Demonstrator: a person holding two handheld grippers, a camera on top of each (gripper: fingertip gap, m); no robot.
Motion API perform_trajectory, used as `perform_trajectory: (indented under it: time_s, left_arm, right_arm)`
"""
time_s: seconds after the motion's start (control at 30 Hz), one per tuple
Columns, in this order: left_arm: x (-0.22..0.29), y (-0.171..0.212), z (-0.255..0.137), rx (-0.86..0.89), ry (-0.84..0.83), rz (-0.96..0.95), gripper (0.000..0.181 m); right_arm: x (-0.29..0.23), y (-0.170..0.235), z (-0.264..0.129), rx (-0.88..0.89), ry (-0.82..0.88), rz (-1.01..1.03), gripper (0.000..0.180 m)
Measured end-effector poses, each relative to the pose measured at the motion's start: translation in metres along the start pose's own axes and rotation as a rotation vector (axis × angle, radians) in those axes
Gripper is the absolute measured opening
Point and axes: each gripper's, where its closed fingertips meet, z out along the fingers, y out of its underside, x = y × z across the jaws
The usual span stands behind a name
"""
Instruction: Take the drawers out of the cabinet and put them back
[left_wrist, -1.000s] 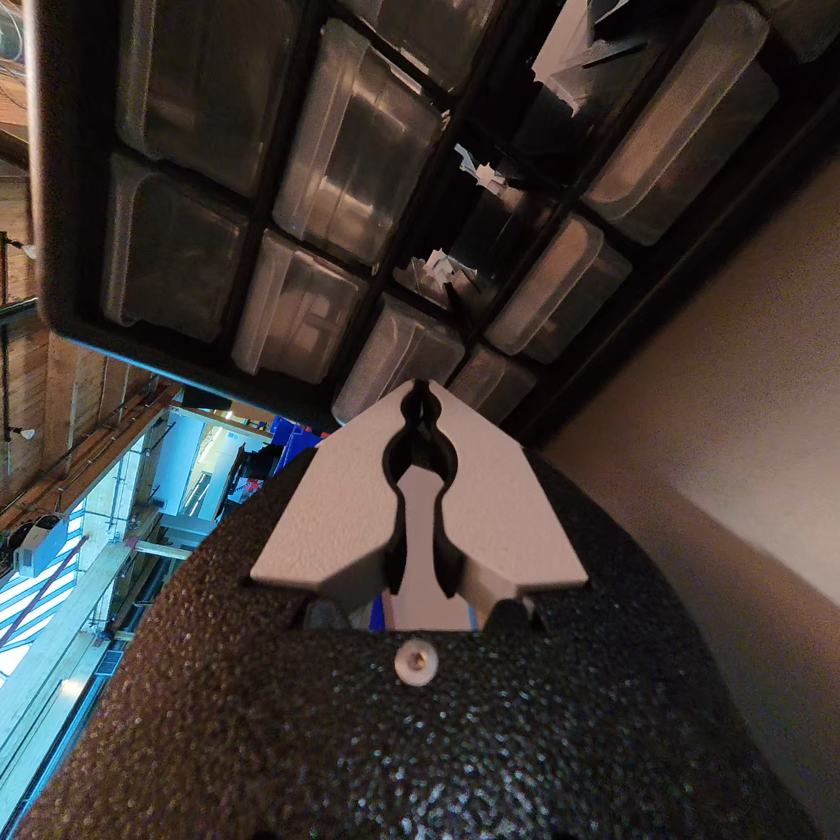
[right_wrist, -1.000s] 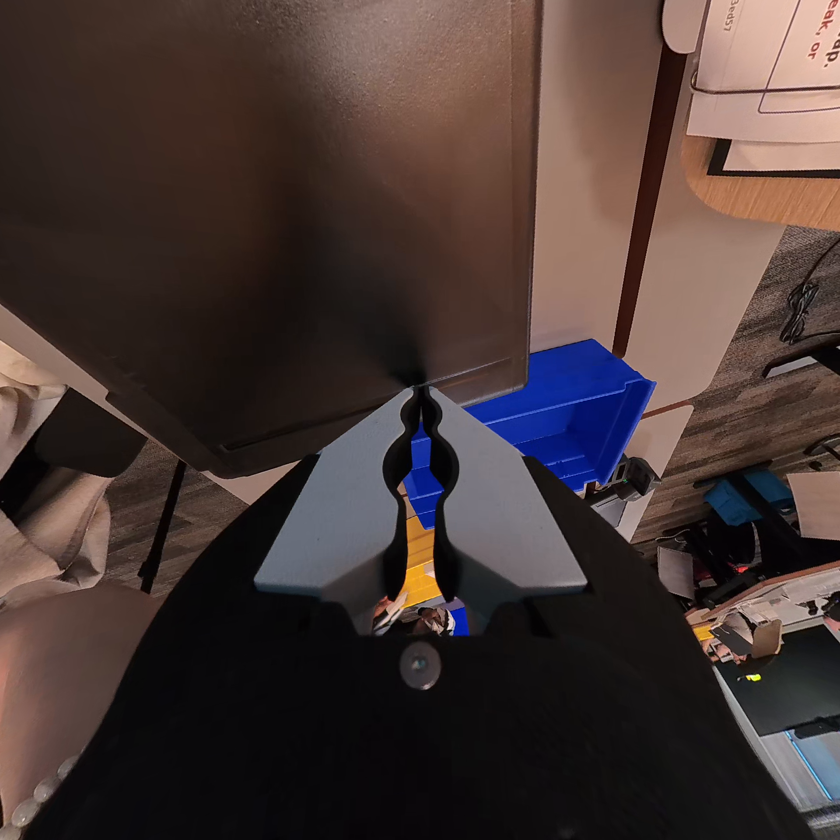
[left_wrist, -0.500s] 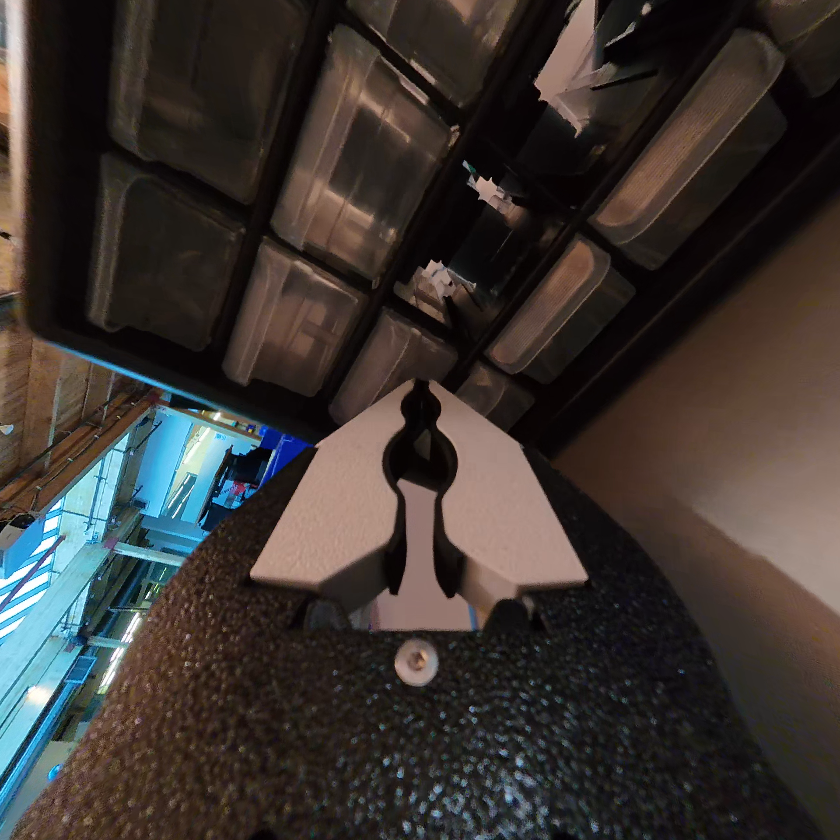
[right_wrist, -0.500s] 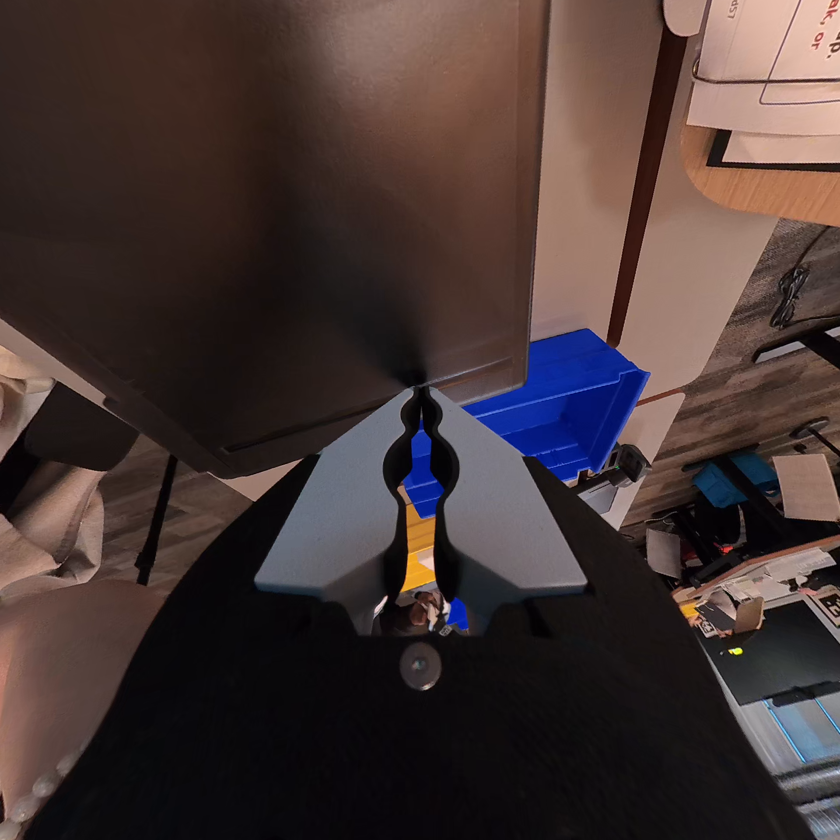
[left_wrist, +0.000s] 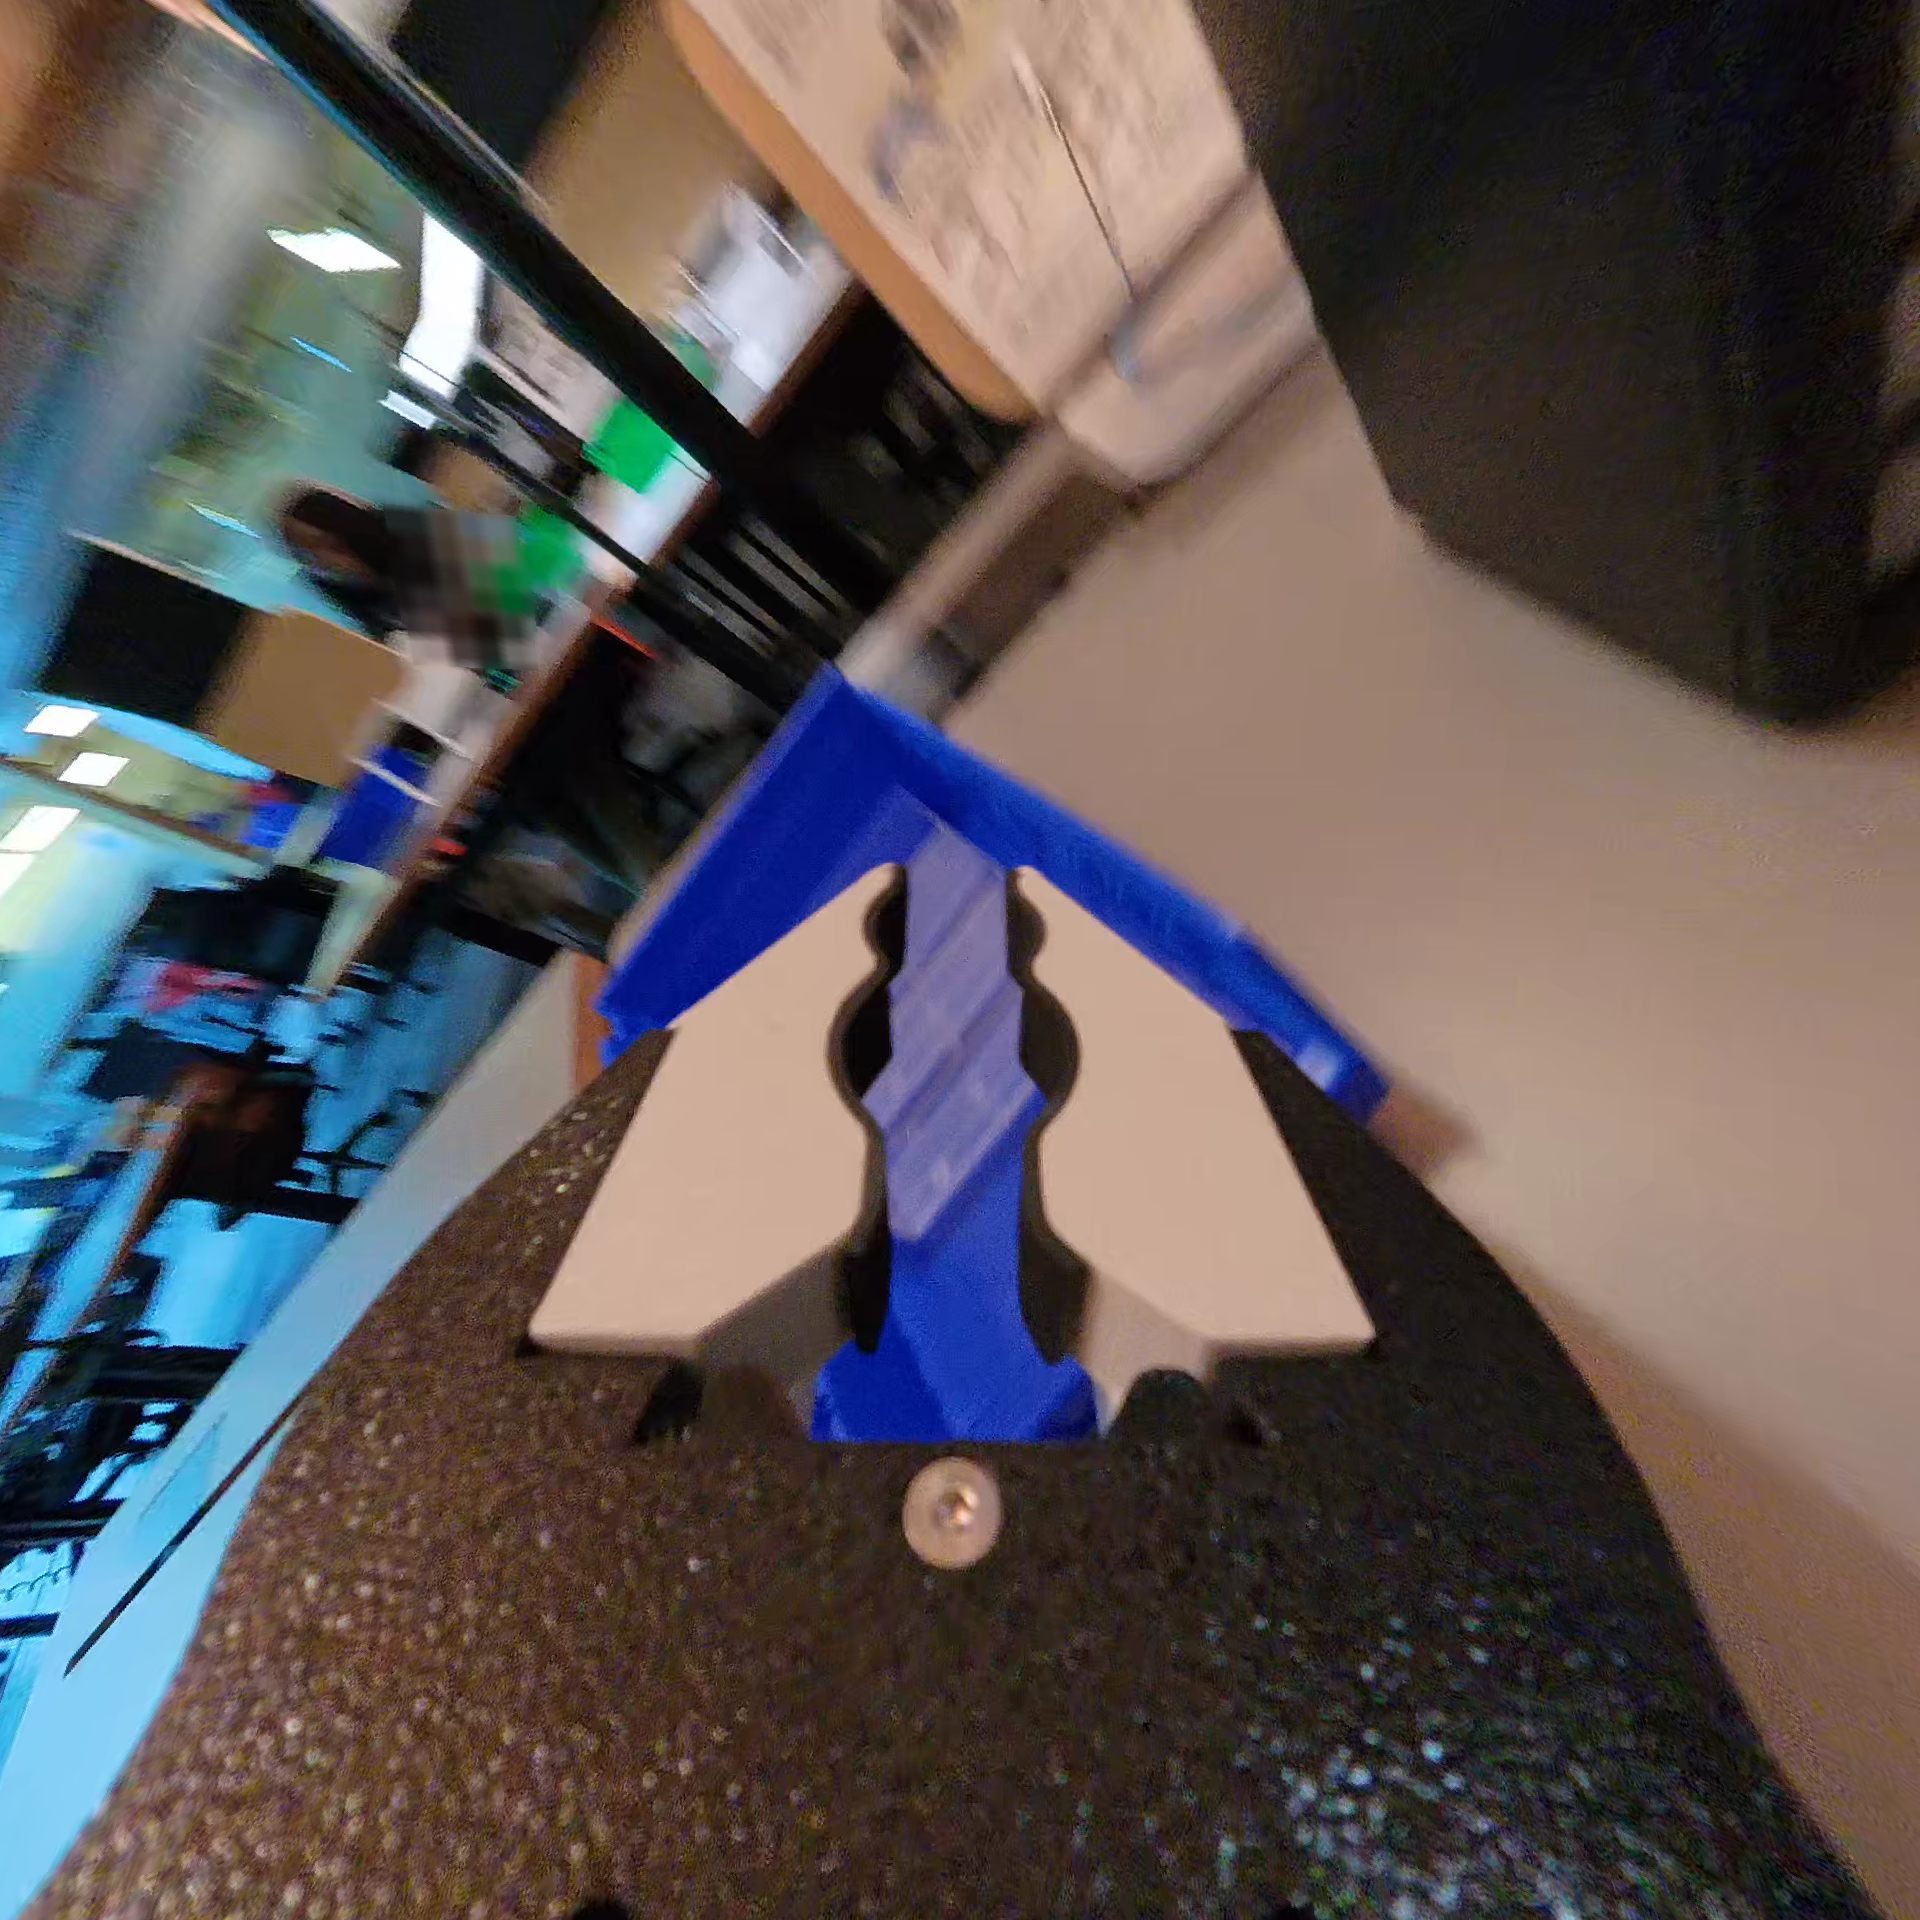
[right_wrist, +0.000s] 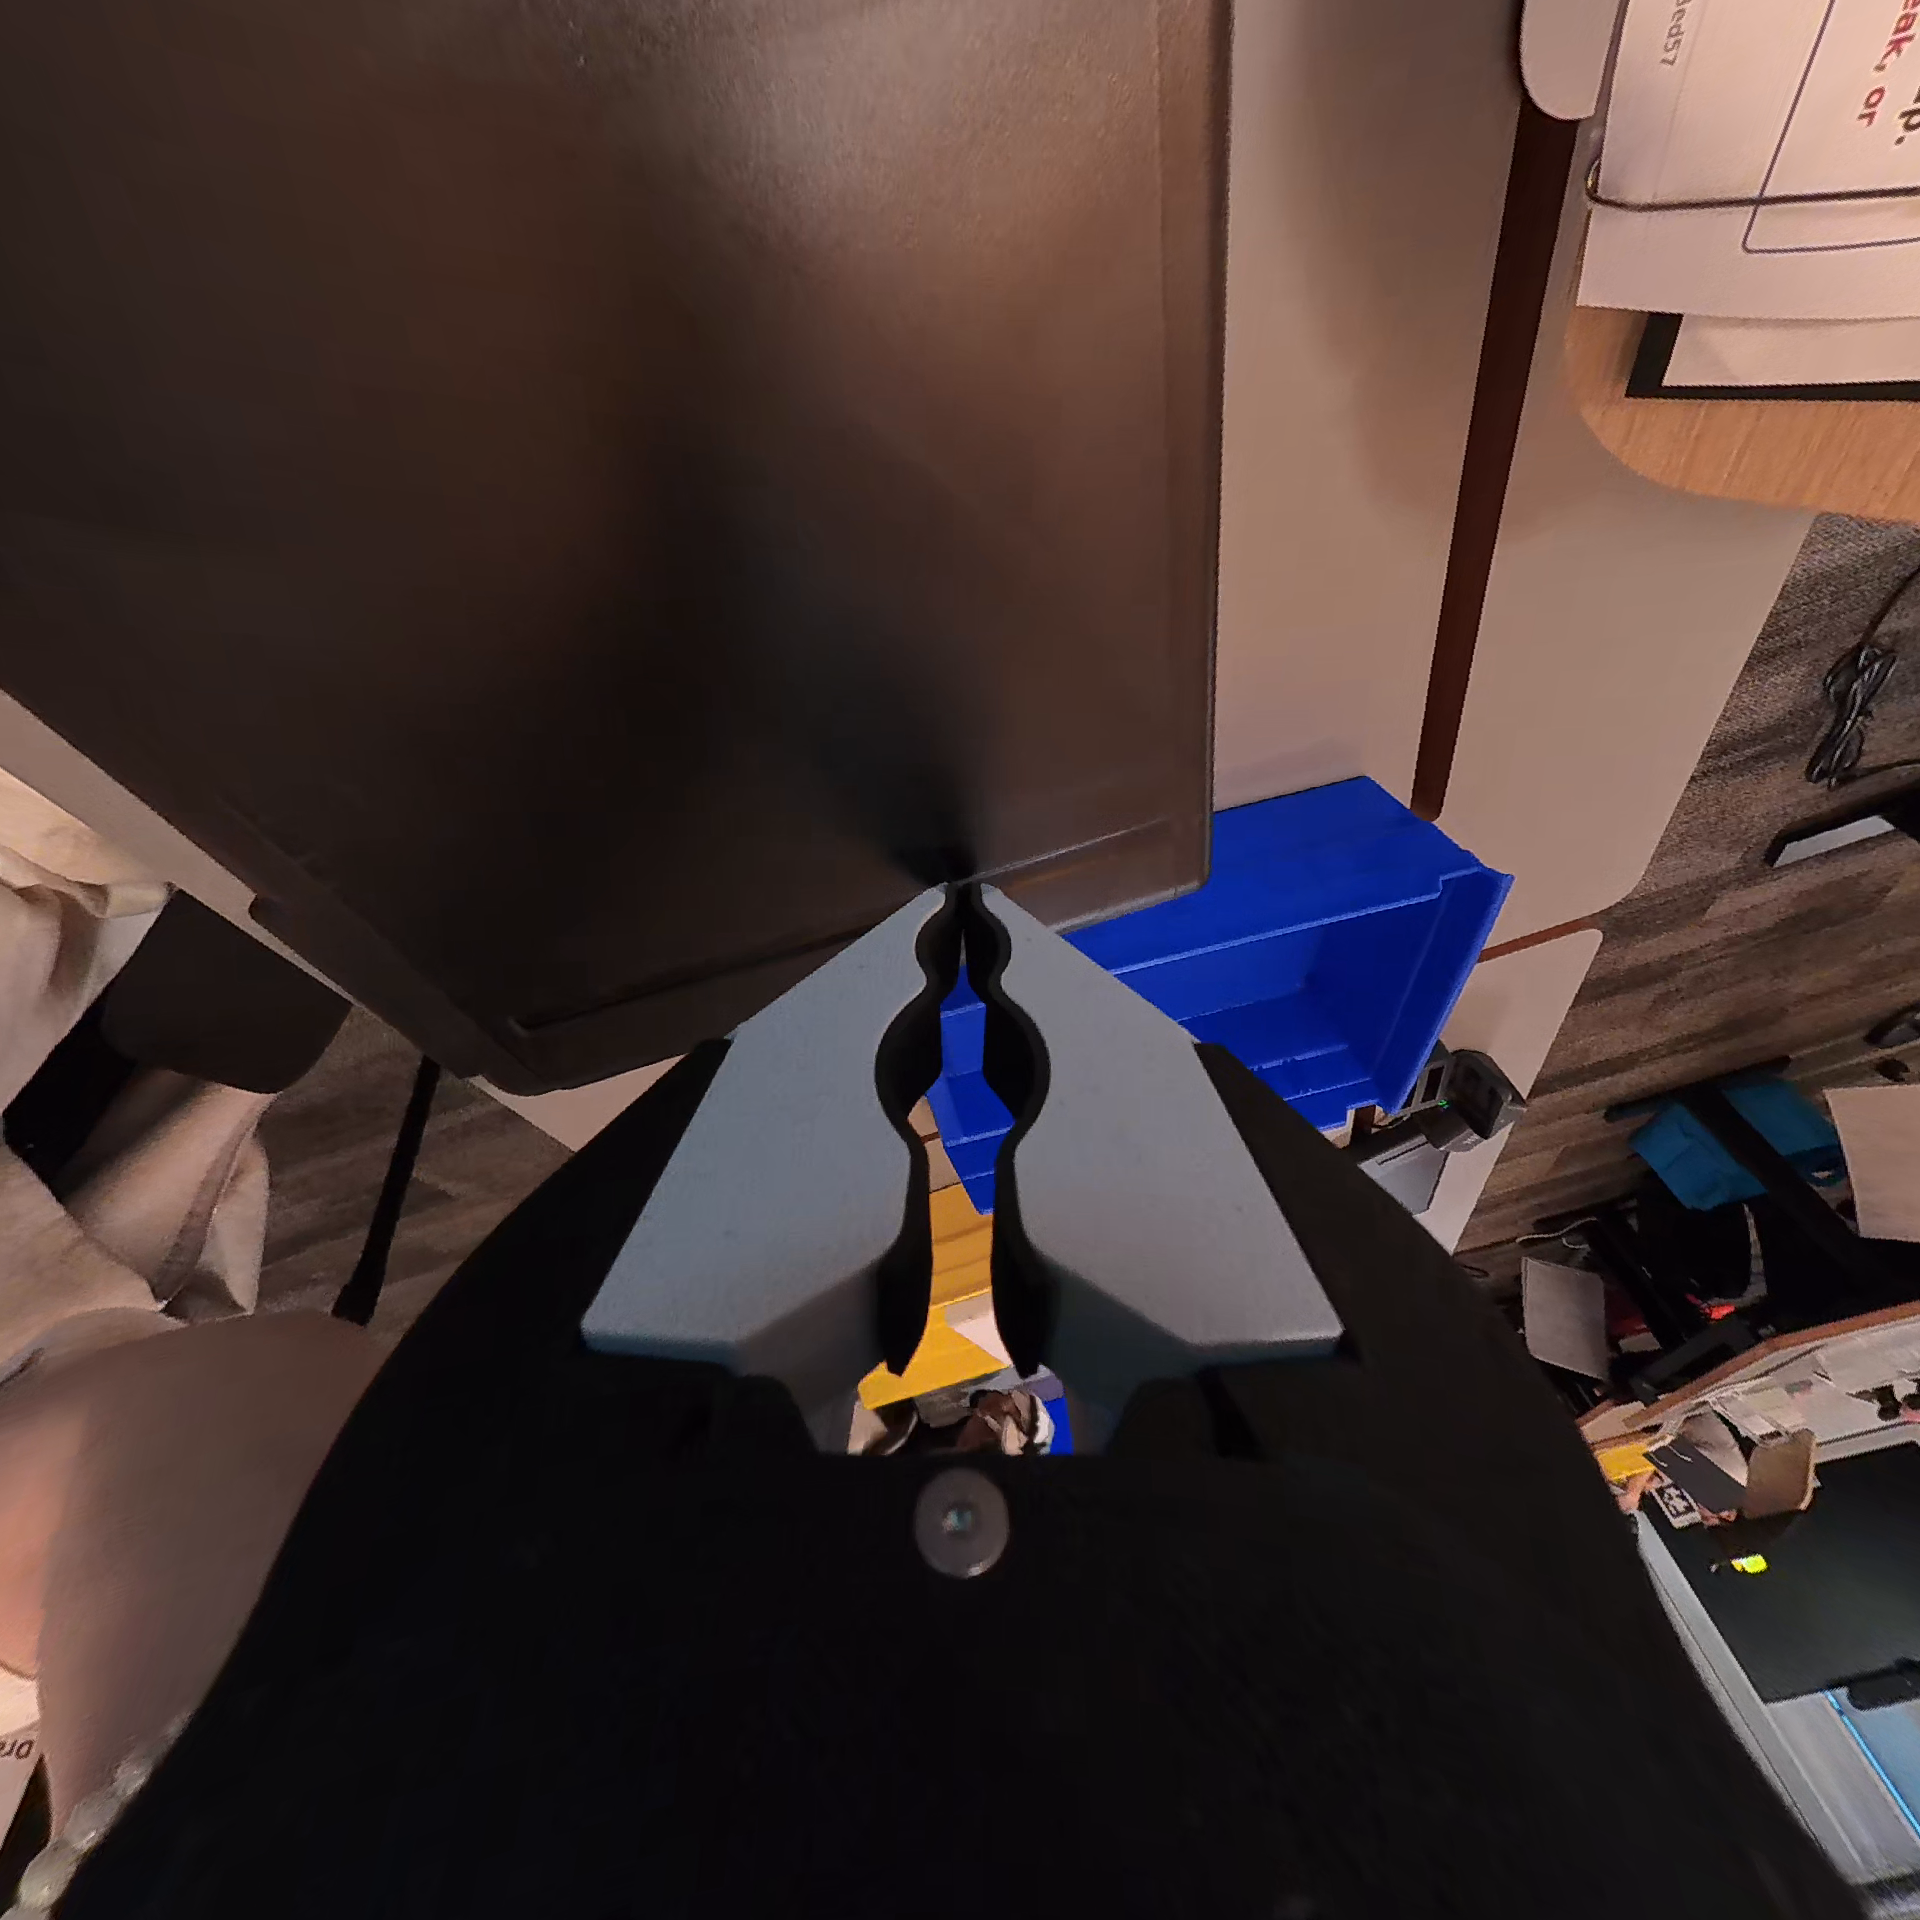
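The black cabinet (right_wrist: 623, 416) fills the upper left of the right wrist view, showing a plain outer wall and no drawers. My right gripper (right_wrist: 962, 889) is shut, with its tips pressed against the lower edge of that wall. In the blurred left wrist view the cabinet (left_wrist: 1610, 312) is a dark block at the upper right, with no drawers in sight. My left gripper (left_wrist: 954, 878) is open by a narrow gap and empty. It points at a blue bin (left_wrist: 831, 831) on the beige table (left_wrist: 1507, 987).
The blue bin (right_wrist: 1299, 966) stands just past the cabinet near the table's edge. Papers (right_wrist: 1714, 156) lie on a wooden board at the top right. A person's arm (right_wrist: 156, 1455) is at the lower left. Another person (left_wrist: 343, 540) stands far off.
The left view has swung away from the cabinet's drawer front to the blue bin, and the left jaws have parted a little. The right gripper stays shut against the cabinet wall.
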Motion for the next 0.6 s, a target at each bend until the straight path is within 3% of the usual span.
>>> perform_trajectory:
  time_s: [0.1,0.27,0.4,0.6]
  left_arm:
    - [-0.013,0.06,0.018,-0.239,0.22,0.082,0.018]
    - [-0.033,0.129,0.036,-0.518,0.408,0.26,0.029]
    - [-0.025,0.159,0.048,-0.663,0.586,0.21,0.03]
    - [-0.029,0.193,0.066,-0.803,0.664,0.247,0.022]
  right_arm:
    - [0.0,0.0,0.0,0.002,0.003,0.007,0.0]
    - [0.0,0.0,0.0,-0.005,0.016,0.007,0.0]
    - [0.0,0.0,0.0,0.005,0.001,0.012,0.0]
    - [0.0,0.0,0.0,0.024,0.003,0.013,0.0]
